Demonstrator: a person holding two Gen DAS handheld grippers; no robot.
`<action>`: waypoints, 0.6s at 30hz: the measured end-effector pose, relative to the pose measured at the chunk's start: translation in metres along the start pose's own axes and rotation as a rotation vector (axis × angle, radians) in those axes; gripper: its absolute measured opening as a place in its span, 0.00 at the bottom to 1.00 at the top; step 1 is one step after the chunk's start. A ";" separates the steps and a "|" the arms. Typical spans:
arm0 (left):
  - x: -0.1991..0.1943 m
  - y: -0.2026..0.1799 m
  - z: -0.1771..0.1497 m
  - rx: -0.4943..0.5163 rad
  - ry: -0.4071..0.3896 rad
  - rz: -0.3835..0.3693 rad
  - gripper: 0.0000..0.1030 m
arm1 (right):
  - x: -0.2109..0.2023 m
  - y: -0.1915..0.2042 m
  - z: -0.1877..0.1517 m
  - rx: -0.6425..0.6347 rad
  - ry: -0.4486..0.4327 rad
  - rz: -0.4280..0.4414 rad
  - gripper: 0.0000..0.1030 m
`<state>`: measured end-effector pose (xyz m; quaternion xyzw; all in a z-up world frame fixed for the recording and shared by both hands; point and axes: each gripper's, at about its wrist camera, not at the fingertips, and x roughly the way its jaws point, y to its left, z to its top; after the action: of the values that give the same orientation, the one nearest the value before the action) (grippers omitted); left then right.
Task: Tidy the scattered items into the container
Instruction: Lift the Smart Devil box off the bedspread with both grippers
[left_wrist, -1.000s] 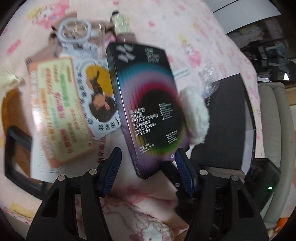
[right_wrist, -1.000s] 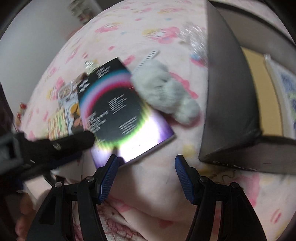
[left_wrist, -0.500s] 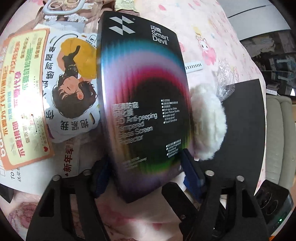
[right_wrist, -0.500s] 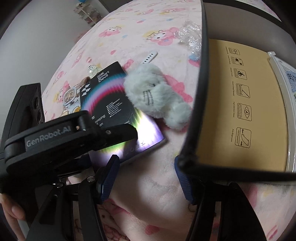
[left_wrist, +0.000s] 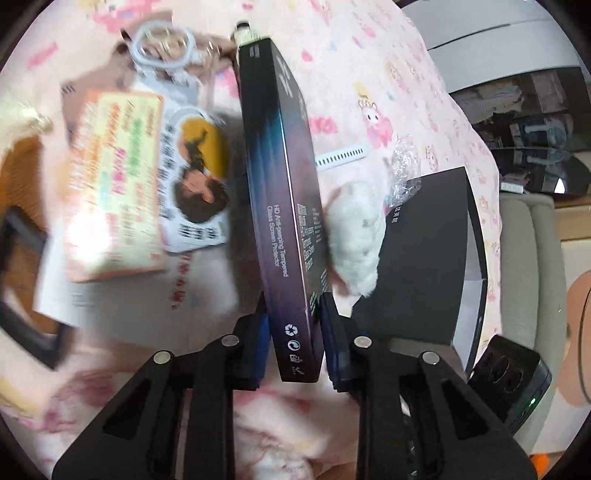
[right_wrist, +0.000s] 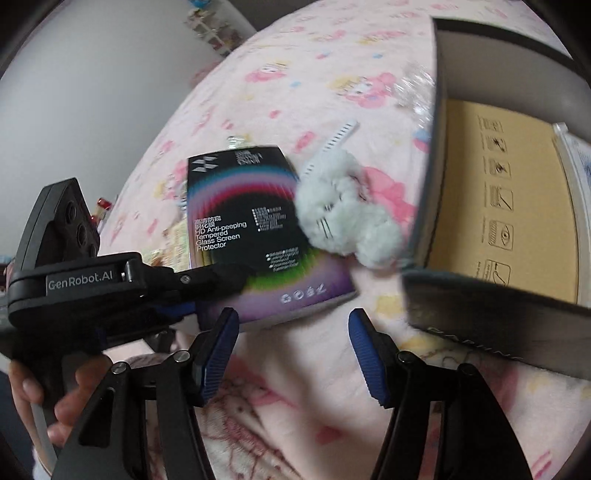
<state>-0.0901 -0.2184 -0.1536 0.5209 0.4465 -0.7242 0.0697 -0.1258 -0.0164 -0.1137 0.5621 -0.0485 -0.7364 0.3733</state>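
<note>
Screen-protector box (left_wrist: 286, 236) pinched by closing left claw (left_wrist: 293, 332).

A bed covered by a pink blanket (right_wrist: 295, 74) printed with cartoon characters. Lying on it: a fluffy white plush toy (right_wrist: 347, 214), a small white comb-like strip (left_wrist: 341, 158), crumpled clear wrapping (left_wrist: 404, 173), printed paper cards (left_wrist: 155, 184) and a dark open box (right_wrist: 491, 295) with tan card inside.
</note>
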 end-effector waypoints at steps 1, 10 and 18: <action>-0.006 0.002 -0.001 0.012 0.005 0.014 0.23 | -0.001 0.004 0.000 -0.008 -0.003 0.001 0.57; -0.015 0.030 0.004 0.015 0.045 0.040 0.28 | 0.040 0.016 0.029 -0.040 0.042 -0.011 0.59; -0.007 0.043 0.013 0.015 0.096 0.090 0.34 | 0.068 0.017 0.026 -0.004 0.055 0.023 0.61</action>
<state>-0.0716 -0.2563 -0.1719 0.5751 0.4200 -0.6978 0.0765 -0.1461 -0.0795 -0.1497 0.5810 -0.0434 -0.7163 0.3841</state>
